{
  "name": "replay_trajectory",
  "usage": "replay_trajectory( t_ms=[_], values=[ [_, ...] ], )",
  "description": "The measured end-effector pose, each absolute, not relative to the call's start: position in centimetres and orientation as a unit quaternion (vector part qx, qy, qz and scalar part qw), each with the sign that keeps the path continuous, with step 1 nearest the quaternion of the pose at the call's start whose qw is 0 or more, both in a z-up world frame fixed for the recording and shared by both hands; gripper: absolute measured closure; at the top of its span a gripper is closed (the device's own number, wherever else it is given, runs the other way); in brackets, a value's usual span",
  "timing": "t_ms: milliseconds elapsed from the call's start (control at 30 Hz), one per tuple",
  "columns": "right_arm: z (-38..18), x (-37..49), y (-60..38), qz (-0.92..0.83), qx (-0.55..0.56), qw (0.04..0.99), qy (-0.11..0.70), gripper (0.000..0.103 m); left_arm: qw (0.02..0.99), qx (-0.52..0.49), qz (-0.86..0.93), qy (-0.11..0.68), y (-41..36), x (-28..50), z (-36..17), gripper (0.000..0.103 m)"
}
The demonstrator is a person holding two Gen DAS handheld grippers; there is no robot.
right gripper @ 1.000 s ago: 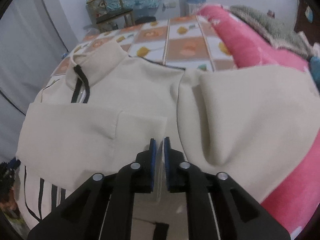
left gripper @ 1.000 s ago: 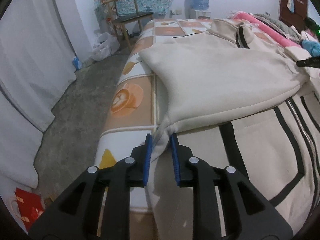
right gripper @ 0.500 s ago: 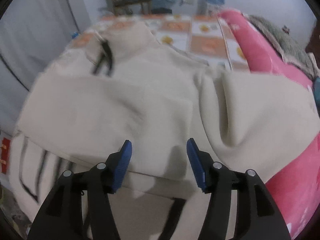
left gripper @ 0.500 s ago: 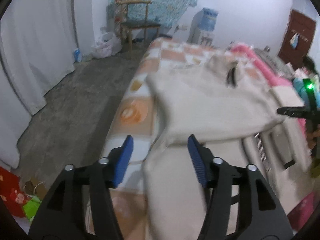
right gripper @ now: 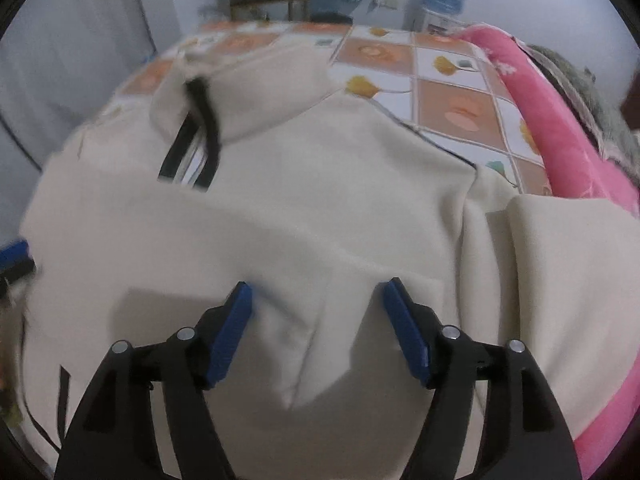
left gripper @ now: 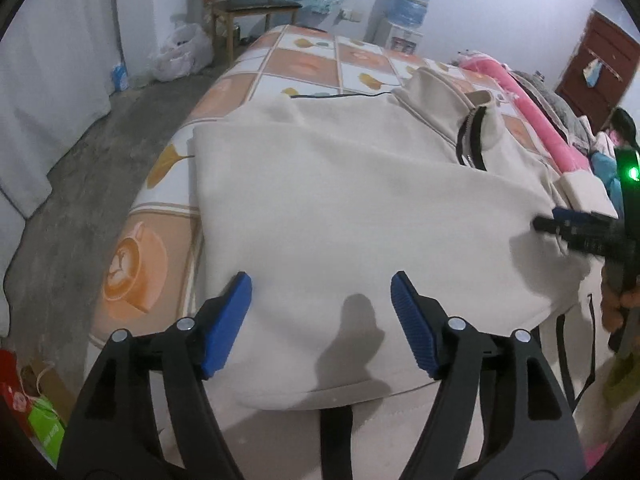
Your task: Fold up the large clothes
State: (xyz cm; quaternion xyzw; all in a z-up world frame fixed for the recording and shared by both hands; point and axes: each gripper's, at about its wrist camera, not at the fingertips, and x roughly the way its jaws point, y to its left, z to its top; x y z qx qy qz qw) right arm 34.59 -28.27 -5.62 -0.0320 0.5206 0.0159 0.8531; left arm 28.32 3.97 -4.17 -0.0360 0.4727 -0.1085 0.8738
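Observation:
A large cream zip jacket with black stripes lies spread on the bed, one sleeve folded across its body. Its collar and black zip point to the far end. My left gripper is open and empty above the folded sleeve near the bed's left side. My right gripper is open and empty above the jacket's middle; it also shows at the right edge of the left wrist view. The other sleeve lies to the right against a pink blanket.
The bed has an orange and white checked sheet. A rolled pink blanket runs along its right side. A concrete floor, white curtain, wooden chair and water dispenser are to the left and back.
Both grippers were shut on the jacket's fabric a second ago. They have opened, let the folded sleeve drop onto the jacket and pulled back above it.

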Motion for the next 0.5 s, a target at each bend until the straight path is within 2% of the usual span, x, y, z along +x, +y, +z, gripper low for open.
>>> replay_trajectory(
  t_ms=[267,400,433,500],
  values=[
    [-2.9,29.7,-26.6,0.066,-0.031,0.859,0.507,0.036,0.875,-0.012,-0.113,0.471,3.3,28.1,-4.3,0.026],
    [-5.3,27.9,-24.9,0.066,-0.07,0.842,0.531,0.029,0.876,0.007,-0.101,0.472,2.6,28.3,-4.3,0.025],
    [-6.1,27.7,-24.8,0.054,-0.082,0.844,0.528,0.022,0.875,0.011,-0.097,0.475,2.5,28.1,-4.1,0.025],
    [-5.9,27.7,-25.1,0.034,-0.082,0.847,0.524,0.022,0.874,0.015,-0.087,0.478,2.2,27.9,-3.4,0.025]
  ],
)
